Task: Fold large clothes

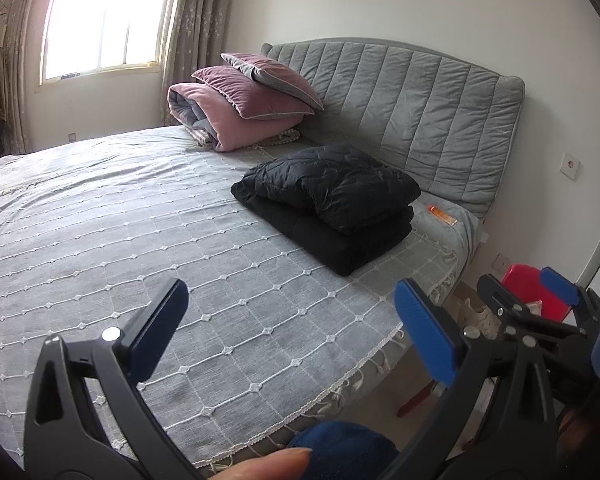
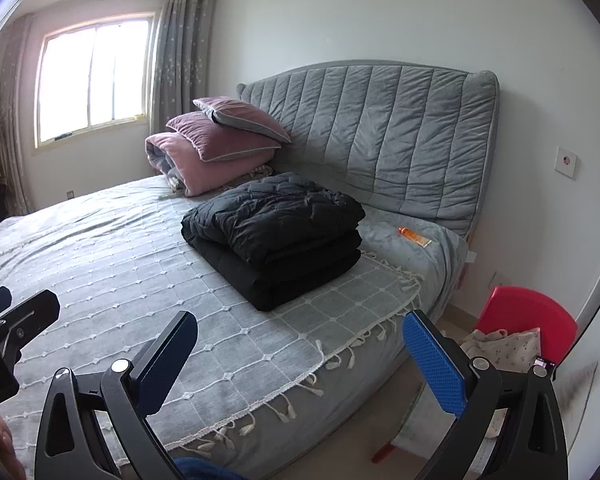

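A black padded garment (image 1: 332, 204) lies folded in a thick stack on the grey bed (image 1: 120, 240), near the headboard. It also shows in the right wrist view (image 2: 278, 236). My left gripper (image 1: 292, 320) is open and empty, held above the bed's near edge, well short of the garment. My right gripper (image 2: 300, 344) is open and empty, at the bed's near corner, also apart from the garment. The right gripper's fingers show at the right of the left wrist view (image 1: 496, 296).
Pink pillows and a rolled quilt (image 1: 240, 108) are stacked at the bed's far side by the grey headboard (image 1: 400, 108). An orange tube (image 2: 414, 237) lies by the headboard. A red chair (image 2: 528, 316) with light clothes (image 2: 508, 346) stands on the floor at the right.
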`<state>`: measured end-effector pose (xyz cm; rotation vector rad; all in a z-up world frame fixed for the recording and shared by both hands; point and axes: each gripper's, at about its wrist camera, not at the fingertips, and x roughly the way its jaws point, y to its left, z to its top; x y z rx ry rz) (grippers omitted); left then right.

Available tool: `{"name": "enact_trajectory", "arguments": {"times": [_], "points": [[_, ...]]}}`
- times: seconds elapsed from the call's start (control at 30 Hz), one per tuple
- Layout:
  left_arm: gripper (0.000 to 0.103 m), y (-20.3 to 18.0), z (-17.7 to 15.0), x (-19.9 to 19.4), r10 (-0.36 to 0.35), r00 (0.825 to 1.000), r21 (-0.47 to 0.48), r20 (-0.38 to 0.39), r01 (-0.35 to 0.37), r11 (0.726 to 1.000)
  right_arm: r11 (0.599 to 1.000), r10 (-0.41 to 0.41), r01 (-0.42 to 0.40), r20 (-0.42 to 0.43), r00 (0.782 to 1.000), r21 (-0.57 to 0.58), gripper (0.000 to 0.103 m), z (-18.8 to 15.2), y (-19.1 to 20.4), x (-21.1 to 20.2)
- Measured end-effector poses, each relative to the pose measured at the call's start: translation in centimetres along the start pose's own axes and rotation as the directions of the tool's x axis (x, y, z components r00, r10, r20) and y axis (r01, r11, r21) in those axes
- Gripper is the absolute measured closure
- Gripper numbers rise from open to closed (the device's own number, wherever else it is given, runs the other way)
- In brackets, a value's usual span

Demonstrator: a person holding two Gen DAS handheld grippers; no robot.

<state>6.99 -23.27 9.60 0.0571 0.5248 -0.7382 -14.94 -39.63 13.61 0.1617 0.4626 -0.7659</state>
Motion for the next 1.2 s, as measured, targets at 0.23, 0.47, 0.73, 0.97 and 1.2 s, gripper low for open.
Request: {"name": "enact_trajectory", "arguments": {"times": [0.23, 0.47, 0.73, 0.97, 1.2], "points": [[0.000, -0.4, -0.1, 0.4, -0.010, 1.000, 0.009, -0.016, 0.010, 1.000, 1.000, -0.002, 0.002, -0.006, 1.000, -0.003, 0.000, -0.2, 0.2, 0.0], [0.000, -0.4, -0.2, 0.9, -0.028, 0.999, 0.005, -0.031, 0.028, 1.000, 1.000, -0.006, 0.006, -0.015, 1.000, -0.003, 0.000, -0.3, 0.0, 0.4], [0.000, -0.5, -0.2, 1.2, -0.017, 0.999, 0.009, -0.034, 0.017, 1.000, 1.000, -0.007, 0.007, -0.015, 1.000, -0.002, 0.000, -0.4, -0.2, 0.4], [0.000, -0.7, -0.3, 1.1, -0.021, 0.999, 0.018, -0.027, 0.022, 1.000, 1.000, -0.018, 0.018, -0.016, 1.000, 0.007, 0.000, -0.4, -0.8, 0.6], [0.000, -1.1, -0.2, 0.7, -0.038, 0.999, 0.028, -0.012, 0.039, 0.999, 1.000, -0.020, 0.021, -0.013, 1.000, 0.009, 0.000, -0.1, -0.9, 0.6]]}}
